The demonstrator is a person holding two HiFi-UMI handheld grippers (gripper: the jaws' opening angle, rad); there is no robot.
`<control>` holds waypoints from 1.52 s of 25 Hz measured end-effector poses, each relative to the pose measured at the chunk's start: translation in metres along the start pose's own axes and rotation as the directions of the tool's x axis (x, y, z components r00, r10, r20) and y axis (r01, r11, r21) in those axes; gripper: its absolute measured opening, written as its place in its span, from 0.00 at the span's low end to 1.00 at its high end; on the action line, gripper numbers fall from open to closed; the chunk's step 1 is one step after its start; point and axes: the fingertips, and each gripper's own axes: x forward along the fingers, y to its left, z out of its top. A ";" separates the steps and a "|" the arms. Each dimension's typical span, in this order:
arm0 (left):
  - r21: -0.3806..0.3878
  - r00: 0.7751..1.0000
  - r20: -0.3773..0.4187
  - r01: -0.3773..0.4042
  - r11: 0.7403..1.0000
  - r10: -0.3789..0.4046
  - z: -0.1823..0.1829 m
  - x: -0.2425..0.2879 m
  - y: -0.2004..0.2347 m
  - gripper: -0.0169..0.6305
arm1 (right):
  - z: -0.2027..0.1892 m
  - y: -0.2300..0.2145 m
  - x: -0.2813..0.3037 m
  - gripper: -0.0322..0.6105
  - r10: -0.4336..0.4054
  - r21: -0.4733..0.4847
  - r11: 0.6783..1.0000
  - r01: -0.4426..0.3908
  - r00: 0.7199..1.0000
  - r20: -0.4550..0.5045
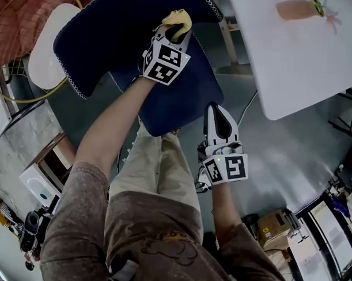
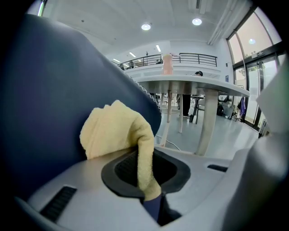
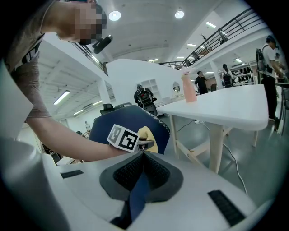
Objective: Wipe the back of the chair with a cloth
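Observation:
A dark blue chair stands below me, its back (image 1: 105, 31) at the upper left and its seat (image 1: 177, 97) in the middle. My left gripper (image 1: 174, 28) is shut on a yellow cloth (image 1: 177, 17) and holds it against the top of the back. In the left gripper view the cloth (image 2: 115, 128) bulges out of the gripper (image 2: 144, 169), pressed to the blue back (image 2: 45, 99). My right gripper (image 1: 216, 109) is shut with nothing in it, by the seat's right edge. In the right gripper view this gripper (image 3: 143, 155) points toward the chair back (image 3: 131, 119) and the cloth (image 3: 145, 134).
A white table (image 1: 300, 55) with a pinkish bottle (image 1: 299, 9) stands to the right of the chair, its wooden leg (image 1: 228, 41) close to the seat. A white round stool (image 1: 49, 46) sits at the left. Boxes (image 1: 274, 227) lie at the lower right.

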 end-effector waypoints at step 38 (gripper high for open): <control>-0.141 0.996 -0.018 -0.087 0.986 0.086 -0.116 -0.125 0.002 0.11 | -0.014 -0.005 0.006 0.09 0.030 -0.006 1.000 -0.030 0.999 -0.017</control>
